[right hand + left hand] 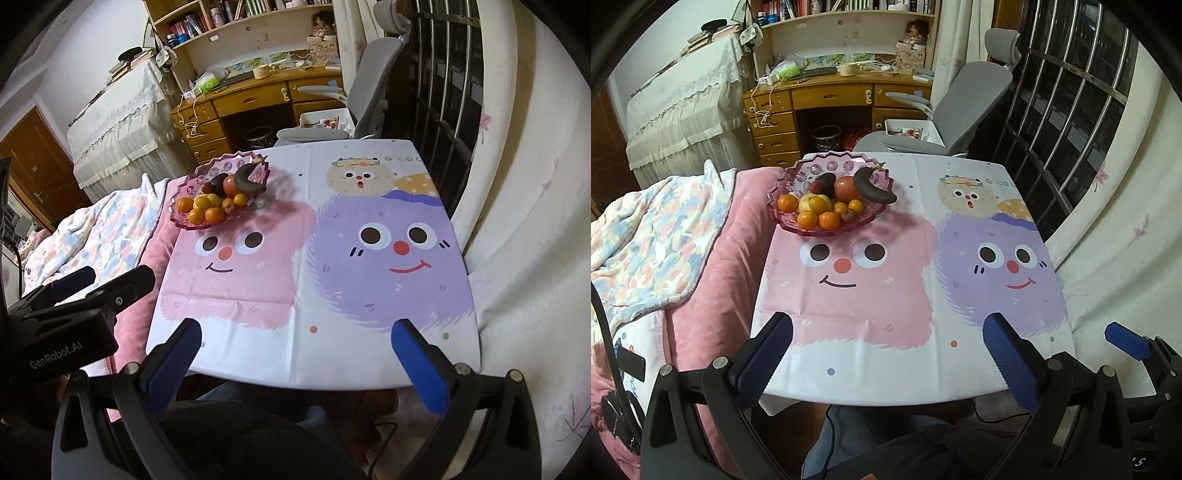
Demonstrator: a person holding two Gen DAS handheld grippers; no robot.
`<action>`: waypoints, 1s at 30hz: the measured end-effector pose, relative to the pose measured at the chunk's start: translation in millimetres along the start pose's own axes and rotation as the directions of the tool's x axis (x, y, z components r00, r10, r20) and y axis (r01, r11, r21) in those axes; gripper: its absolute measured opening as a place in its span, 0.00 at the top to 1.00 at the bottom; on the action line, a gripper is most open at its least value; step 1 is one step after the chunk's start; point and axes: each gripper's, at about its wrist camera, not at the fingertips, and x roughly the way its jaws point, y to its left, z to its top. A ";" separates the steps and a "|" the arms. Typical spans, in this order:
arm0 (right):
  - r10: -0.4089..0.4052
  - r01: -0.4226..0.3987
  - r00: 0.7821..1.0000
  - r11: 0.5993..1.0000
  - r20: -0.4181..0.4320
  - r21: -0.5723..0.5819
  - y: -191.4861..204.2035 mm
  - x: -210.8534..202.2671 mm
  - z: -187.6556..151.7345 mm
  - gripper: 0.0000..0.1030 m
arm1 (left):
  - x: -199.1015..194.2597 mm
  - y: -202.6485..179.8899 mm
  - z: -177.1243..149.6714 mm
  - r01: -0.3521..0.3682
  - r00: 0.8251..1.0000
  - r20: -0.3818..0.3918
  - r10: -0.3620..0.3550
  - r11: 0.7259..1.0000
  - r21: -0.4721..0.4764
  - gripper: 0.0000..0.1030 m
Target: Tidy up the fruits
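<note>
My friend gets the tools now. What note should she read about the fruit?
Left tool: open, empty, over the table's near edge.
Right tool: open, empty, beside it.
Fruit: all in the pink bowl at the table's far left corner: oranges, a yellow fruit, a red one, a dark banana lying across the rim.
Cloth: no fruit on it.
Done: fruit looks gathered.
Left: maybe settle the banana fully inside.

Pink scalloped bowl (827, 229) holds orange tangerines (807, 218); tablecloth (905, 354) shows pink and purple cartoon faces.
</note>
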 end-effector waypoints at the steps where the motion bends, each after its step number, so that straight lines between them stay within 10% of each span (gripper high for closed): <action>1: 0.000 0.000 1.000 1.000 0.002 0.000 0.5 -1.3 0.2 0.00 | -1.5 0.6 -1.1 -0.003 1.000 0.002 0.003 1.000 -0.001 0.01; 30: -0.007 0.007 1.000 1.000 -0.009 -0.009 24.7 -0.5 -19.0 0.00 | -4.3 16.7 -16.1 -0.033 0.999 -0.005 0.033 0.999 -0.005 0.01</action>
